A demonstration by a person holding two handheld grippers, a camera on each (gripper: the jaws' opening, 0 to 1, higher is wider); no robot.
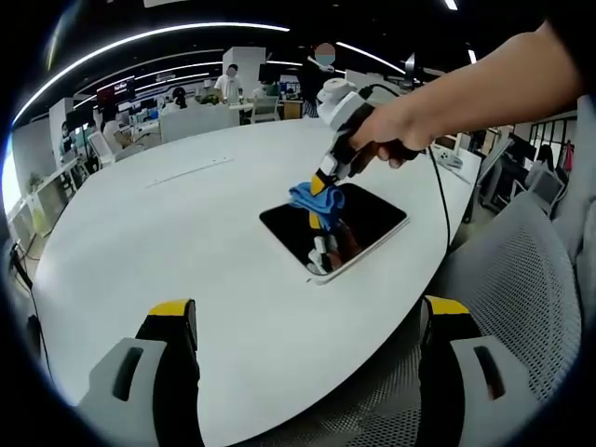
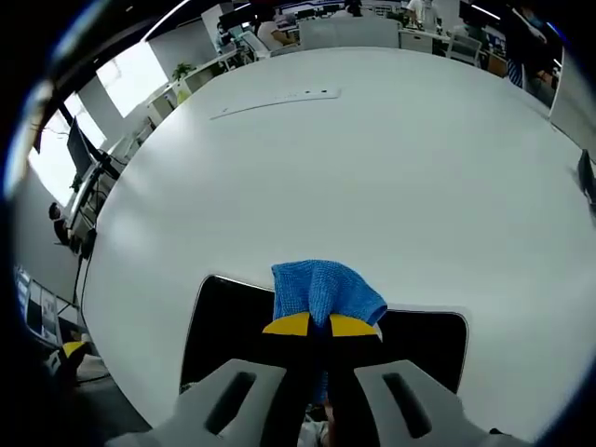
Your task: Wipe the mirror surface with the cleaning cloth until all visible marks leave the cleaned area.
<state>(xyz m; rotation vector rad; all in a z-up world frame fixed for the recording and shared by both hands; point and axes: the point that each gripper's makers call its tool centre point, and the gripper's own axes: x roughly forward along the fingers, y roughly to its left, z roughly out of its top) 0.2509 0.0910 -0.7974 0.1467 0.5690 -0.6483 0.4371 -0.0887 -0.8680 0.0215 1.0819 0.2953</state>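
Currently, mirror: a flat rectangular mirror with a dark reflecting face and a thin white rim is laid flat on the broad white oval table, near the table edge closest to the grey mesh chair.
Cloth: a blue knitted cleaning cloth is pinched at one end and is pressed down on the mirror's dark face; in the right gripper view the cloth is bunched just ahead of the yellow jaw tips, over the mirror.
Right gripper: the right gripper is held by a person's hand above the mirror, and its jaws are closed tight on the cloth; the same clamped jaws are seen in its own view.
Left gripper: the left gripper is held back from the mirror, over the near table edge, its jaws spread wide with nothing between them.
Background: desks and seated people are seen beyond the table.
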